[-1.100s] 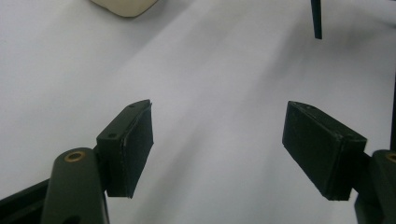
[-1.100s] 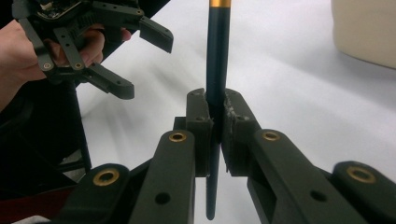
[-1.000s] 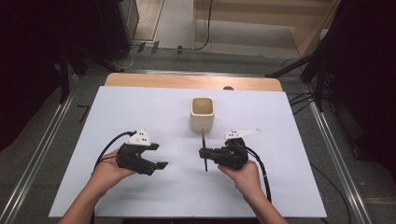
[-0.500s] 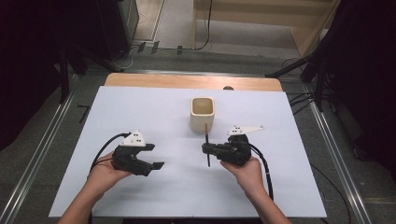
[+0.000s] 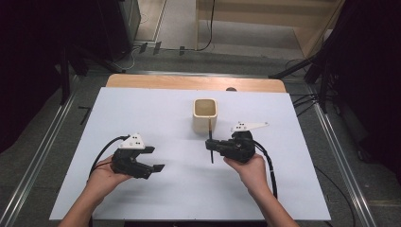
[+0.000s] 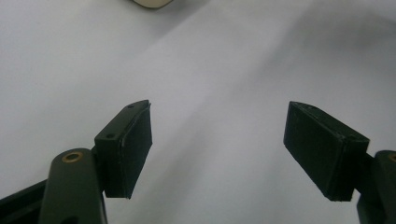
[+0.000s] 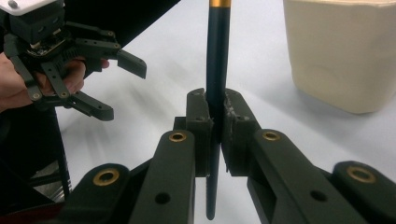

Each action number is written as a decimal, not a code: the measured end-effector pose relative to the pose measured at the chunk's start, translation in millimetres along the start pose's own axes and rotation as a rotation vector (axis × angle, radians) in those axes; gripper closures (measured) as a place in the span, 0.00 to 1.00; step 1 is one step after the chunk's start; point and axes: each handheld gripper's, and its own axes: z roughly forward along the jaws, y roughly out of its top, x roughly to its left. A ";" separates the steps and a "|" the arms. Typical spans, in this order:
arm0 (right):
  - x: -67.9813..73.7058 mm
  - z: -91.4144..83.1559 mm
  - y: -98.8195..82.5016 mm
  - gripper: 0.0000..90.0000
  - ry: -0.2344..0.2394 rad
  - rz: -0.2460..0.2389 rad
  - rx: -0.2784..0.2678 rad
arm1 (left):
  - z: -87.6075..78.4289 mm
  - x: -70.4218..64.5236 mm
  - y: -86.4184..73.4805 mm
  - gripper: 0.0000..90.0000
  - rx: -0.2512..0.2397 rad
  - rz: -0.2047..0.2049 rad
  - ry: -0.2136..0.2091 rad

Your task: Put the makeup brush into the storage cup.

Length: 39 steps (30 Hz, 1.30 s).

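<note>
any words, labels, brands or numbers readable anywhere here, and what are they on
None: no readable text stands on anything.
Cream square-mouthed plastic cup: plain, no print.
Dark slim pen with a gold band: no lettering can be made out.
White table sheet: blank.
Grey three-cornered plate on the right gripper: small dots, no characters.

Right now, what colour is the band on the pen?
Gold, on the dark pen; clearest in the right gripper view.
</note>
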 end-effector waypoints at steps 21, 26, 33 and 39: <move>-9.7 -9.0 30.1 0.93 -0.034 -0.012 -0.045 | -0.4 1.4 -2.0 0.27 -0.009 -0.007 -0.003; -11.9 -12.6 39.9 0.93 -0.054 -0.025 -0.054 | -2.5 3.2 -2.7 0.27 -0.016 -0.012 -0.009; -14.5 -16.9 54.7 0.93 -0.079 -0.038 -0.069 | -5.9 5.6 -4.0 0.27 -0.033 -0.016 -0.007; -15.8 -17.1 63.9 0.93 -0.095 -0.043 -0.074 | -8.4 6.4 -6.8 0.27 -0.044 -0.023 -0.011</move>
